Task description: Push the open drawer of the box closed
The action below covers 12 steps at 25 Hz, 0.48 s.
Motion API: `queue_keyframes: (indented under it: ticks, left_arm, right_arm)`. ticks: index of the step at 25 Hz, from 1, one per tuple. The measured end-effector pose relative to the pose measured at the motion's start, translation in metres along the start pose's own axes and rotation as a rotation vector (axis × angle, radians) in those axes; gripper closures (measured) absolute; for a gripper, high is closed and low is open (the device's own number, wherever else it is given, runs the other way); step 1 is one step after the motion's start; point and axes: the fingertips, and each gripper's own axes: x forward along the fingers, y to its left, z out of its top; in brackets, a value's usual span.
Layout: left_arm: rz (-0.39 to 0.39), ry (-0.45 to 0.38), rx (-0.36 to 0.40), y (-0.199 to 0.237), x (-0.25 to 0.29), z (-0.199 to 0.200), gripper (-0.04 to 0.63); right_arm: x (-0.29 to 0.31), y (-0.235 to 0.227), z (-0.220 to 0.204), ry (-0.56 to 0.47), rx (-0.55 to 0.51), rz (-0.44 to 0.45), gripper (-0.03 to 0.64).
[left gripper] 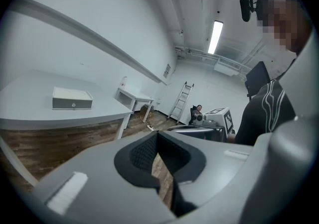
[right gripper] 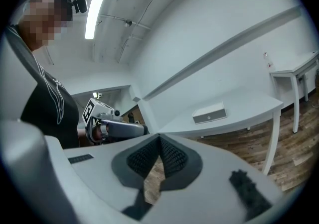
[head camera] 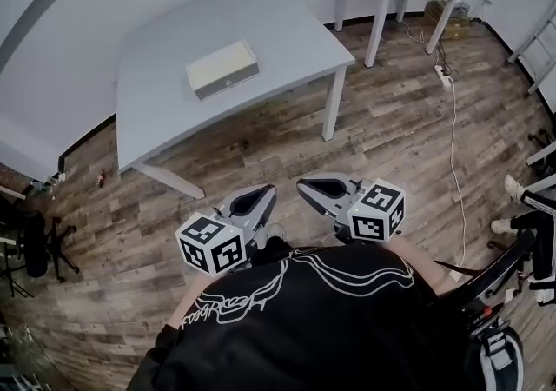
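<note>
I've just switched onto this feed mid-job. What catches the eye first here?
A pale box sits alone on the big grey table, well ahead of the person. The left gripper and right gripper are held close to the body over the wooden floor. Both are shut with nothing between the jaws, far from the box.

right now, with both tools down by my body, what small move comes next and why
Probably step toward the table and raise the right tool toward the box. Both it and the left tool sit shut and empty, low over the floor, well apart from the box, so nothing can be pushed yet.
</note>
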Motion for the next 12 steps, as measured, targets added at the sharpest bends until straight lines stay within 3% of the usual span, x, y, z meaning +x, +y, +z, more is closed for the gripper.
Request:
queue_keyframes:
  ticks: [12]
  left_arm:
    - [-0.001, 0.016, 0.022, -0.0029, -0.0053, -0.0006, 0.589]
  right_arm:
    - [0.0011, 0.0066, 0.0005, -0.008, -0.008, 0.005, 0.607]
